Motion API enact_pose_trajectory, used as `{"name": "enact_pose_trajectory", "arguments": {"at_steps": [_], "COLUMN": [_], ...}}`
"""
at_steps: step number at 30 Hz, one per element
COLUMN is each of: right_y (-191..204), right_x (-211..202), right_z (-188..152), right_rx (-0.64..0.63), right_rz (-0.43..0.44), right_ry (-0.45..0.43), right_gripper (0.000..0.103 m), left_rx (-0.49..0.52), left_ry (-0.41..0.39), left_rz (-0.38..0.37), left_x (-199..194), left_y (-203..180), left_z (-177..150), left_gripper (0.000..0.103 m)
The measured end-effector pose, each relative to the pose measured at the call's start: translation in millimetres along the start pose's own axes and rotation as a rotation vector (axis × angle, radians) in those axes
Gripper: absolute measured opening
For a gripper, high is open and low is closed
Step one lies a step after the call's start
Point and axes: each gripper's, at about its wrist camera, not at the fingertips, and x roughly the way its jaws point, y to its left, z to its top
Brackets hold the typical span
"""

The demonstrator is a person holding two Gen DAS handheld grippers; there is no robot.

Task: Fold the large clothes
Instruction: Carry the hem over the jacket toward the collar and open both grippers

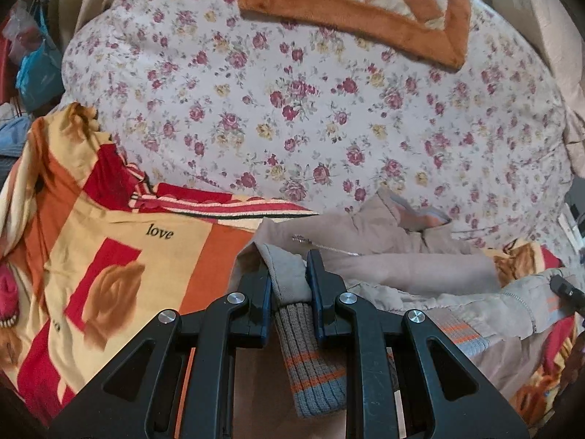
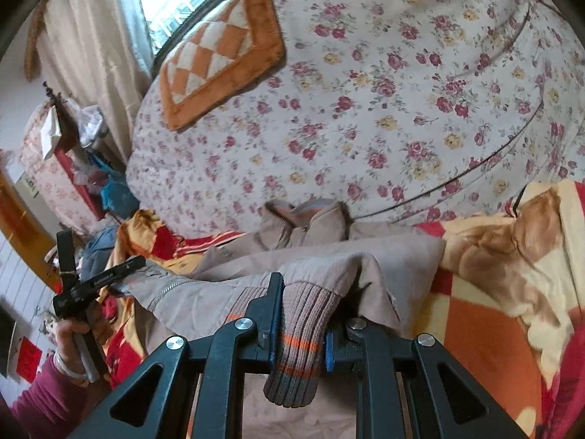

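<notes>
Left gripper (image 1: 289, 274) is clamped on the ribbed hem (image 1: 310, 358) of the beige jacket (image 1: 387, 252); right gripper (image 2: 303, 314) clamps the same knit band (image 2: 299, 333). Jacket lies on the orange-red blanket (image 1: 109, 256), collar (image 2: 303, 216) farthest. Step: folding hem toward collar. Next: lower both corners level on the chest before release.

One jacket (image 1: 384, 256), one cushion (image 1: 365, 3) (checkered), two grippers.
</notes>
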Motion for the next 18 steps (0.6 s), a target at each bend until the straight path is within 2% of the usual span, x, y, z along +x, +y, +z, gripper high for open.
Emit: {"name": "enact_pose_trajectory", "arguments": {"at_steps": [10, 12, 14, 15, 17, 18], "right_y": [-44.6, -57.9, -71.0, -76.9, -80.2, -79.3], "right_x": [68.2, 85.4, 101.5, 107.3, 105.2, 99.1], "right_z": [27.0, 28.8, 28.9, 28.6, 29.3, 30.1], "right_rx": [0.076, 0.119, 0.162, 0.178, 0.182, 0.176], "right_rz": [-0.050, -0.031, -0.053, -0.053, -0.051, -0.054], "right_ry": [0.055, 0.091, 0.133, 0.147, 0.137, 0.117], "right_gripper": [0.016, 0.016, 0.017, 0.018, 0.037, 0.042], "left_rx": [-0.055, -0.061, -0.078, -0.091, -0.108, -0.116], "left_ry": [0.068, 0.087, 0.122, 0.144, 0.161, 0.162], "left_rz": [0.014, 0.031, 0.024, 0.018, -0.014, -0.031], "left_x": [83.5, 100.7, 117.1, 124.7, 129.5, 127.9], "left_y": [-1.8, -1.8, 1.2, 4.1, 9.3, 12.7], "left_z": [30.0, 31.0, 30.1, 29.6, 29.9, 30.8], "left_gripper": [0.016, 0.016, 0.017, 0.020, 0.027, 0.031]}}
